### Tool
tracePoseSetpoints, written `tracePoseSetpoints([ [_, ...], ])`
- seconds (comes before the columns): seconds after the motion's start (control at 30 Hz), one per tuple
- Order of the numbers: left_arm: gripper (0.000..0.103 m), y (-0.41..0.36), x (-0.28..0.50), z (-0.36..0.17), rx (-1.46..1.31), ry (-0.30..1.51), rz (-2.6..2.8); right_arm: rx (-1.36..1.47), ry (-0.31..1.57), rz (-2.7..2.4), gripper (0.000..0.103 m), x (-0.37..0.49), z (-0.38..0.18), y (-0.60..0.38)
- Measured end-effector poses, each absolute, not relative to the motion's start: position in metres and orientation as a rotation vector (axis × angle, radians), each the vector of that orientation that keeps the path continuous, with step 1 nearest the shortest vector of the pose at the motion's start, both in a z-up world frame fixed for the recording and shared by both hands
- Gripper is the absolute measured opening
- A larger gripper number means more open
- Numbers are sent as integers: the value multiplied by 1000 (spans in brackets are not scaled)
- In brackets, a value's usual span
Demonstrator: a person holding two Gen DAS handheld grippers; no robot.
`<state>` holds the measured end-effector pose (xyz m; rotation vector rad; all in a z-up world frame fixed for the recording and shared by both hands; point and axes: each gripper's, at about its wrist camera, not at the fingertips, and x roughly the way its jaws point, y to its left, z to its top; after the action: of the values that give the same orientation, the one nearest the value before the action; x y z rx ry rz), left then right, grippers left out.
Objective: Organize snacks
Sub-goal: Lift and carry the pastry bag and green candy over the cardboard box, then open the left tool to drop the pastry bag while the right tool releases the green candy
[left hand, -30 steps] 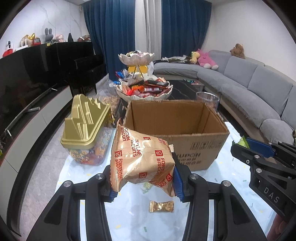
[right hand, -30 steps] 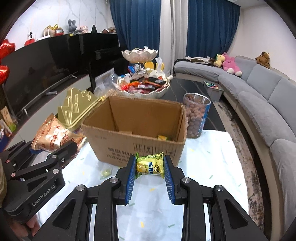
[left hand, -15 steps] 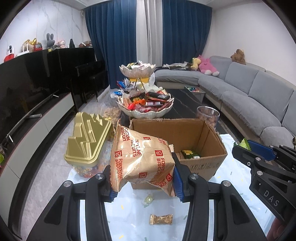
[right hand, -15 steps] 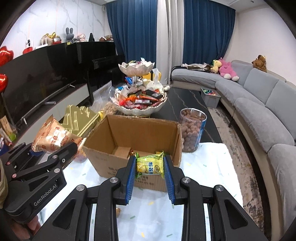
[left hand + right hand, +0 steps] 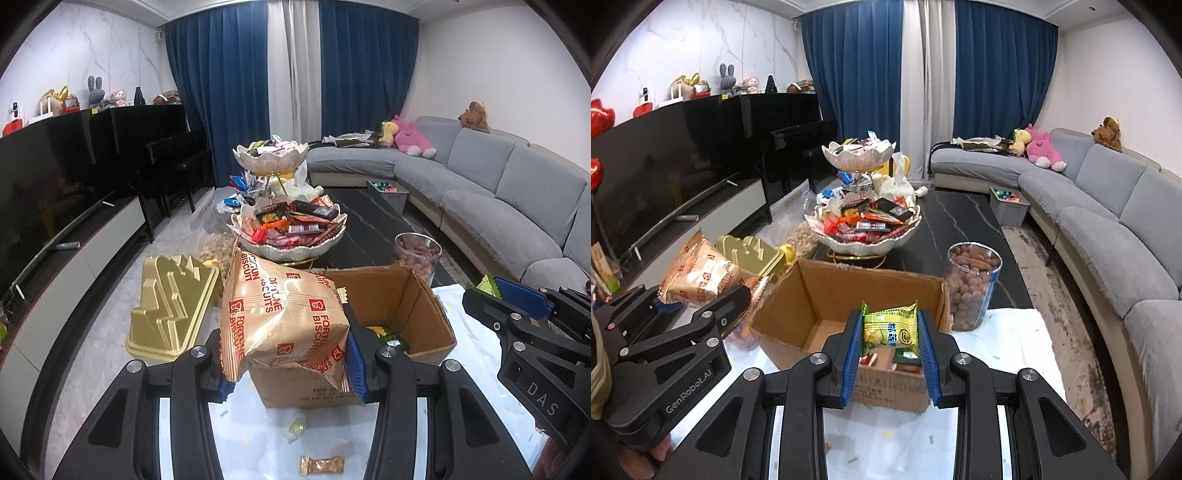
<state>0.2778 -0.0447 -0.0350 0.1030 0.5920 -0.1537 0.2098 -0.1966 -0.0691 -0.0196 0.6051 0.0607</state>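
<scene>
Left gripper (image 5: 286, 354): fingers clamped on a gold biscuit bag (image 5: 280, 317), held above the near left corner of the cardboard box (image 5: 428, 314) | Right gripper (image 5: 889, 343): fingers clamped on a yellow-green snack packet (image 5: 890, 328), held over the box's near wall | Bench (image 5: 258, 435): two loose sweets are seen nearest | Far: tiered snack bowl (image 5: 864, 236)

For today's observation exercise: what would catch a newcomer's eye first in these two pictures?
Front and centre, the left claw clamps a shiny gold biscuit bag, and the right claw grips a small yellow-green snack packet. Both hang by an open cardboard box. Behind it rises a tiered shell-shaped dish heaped with sweets.
</scene>
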Motion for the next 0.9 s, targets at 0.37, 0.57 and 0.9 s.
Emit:
tracePoseSetpoints([
  [0.37, 47, -43, 305, -38, 100, 596, -149, -20, 608, 59, 31, 236, -69, -194],
  [0.57, 47, -44, 322, -46, 99, 609, -147, -19, 619, 55, 31, 253, -75, -193],
  [0.9, 47, -48, 354, -63, 100, 639, -154, -20, 652, 48, 31, 278, -93, -196],
])
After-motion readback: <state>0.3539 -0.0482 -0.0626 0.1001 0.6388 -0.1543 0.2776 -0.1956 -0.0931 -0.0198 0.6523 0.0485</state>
